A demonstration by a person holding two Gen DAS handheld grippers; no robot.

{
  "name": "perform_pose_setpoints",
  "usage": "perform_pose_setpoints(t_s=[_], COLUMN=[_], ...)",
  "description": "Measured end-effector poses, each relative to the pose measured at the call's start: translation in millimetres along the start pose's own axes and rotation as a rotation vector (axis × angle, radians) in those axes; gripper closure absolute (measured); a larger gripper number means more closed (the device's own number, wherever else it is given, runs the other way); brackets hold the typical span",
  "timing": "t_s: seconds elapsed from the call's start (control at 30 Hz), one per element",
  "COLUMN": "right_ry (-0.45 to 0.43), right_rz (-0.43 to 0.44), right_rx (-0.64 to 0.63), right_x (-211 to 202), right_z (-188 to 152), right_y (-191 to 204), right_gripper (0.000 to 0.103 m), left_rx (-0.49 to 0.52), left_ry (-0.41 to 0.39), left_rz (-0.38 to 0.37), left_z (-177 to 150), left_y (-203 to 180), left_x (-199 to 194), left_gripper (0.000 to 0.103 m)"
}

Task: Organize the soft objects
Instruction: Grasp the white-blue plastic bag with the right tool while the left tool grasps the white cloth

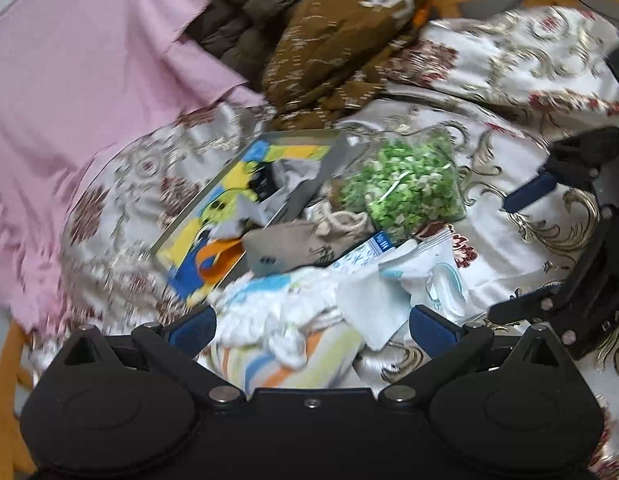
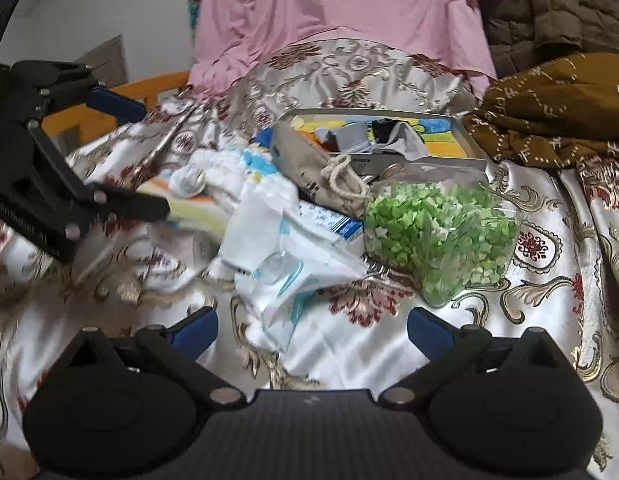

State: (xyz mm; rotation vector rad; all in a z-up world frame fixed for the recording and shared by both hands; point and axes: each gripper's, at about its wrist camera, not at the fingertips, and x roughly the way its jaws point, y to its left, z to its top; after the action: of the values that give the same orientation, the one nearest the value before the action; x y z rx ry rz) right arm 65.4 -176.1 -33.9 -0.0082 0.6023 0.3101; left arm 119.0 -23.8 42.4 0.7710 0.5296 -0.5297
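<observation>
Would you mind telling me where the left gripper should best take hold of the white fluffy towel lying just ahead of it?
Grip the raised, bunched fold of the white fluffy towel, coming straight down from above. It lies crumpled on the striped cloth, between the open fingers of the left gripper, so its puffed ridge probably pinches more easily than a flat edge.

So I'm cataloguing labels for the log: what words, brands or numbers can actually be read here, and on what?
None can be read with confidence.
Blue-and-white carton: blue print on its side, too blurred to read.
Beige drawstring pouch: dark marks, unclear whether text.
Brown patterned fabric: pale letter-like motifs, not legible.
Left gripper, seen from the right wrist: embossed lettering on its body, too blurred to read.
</observation>
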Motion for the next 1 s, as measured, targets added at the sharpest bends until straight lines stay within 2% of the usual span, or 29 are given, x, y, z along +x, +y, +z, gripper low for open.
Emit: perform_pose_setpoints(t_s=[0.3,0.5,0.6,0.73,0.87,1.0], right_ry=[0.031,0.031,0.032,0.035,0.041,0.045], right_rz=[-0.010,0.023,0.019,-0.004,0.014,0.033], right_rx=[0.103,0.083,0.070,0.039,0.024,0.035], right_x=[22.0,27.7,29.9,30.5,33.4,37.2], right_z=[12.8,12.1,13.4,14.2,13.0,11.8], right_y=[-8.8,-10.3,-10.4,-10.2,-7.5,-7.0], right_gripper=[0.010,0.012,0.016,0.027,0.038,0.042], left_rx=[0.158,0.260,0.319,0.338,0.360,0.364], left_ry=[0.038,0.094,0.081,0.086,0.084,0.099], left_rz=[-0.033,-0.118,-0.168,-0.191,-0.213,-0.258], left_z=[20.4,33.5,33.4,26.7,20.1,20.4], left_y=[4.7,4.4,0.8,0.7,0.4,-1.8], left_x=[28.0,38.3,45.5,64.4,73.1,79.8], left_gripper=[0.001,0.001,0.001,0.001,0.003,0.006])
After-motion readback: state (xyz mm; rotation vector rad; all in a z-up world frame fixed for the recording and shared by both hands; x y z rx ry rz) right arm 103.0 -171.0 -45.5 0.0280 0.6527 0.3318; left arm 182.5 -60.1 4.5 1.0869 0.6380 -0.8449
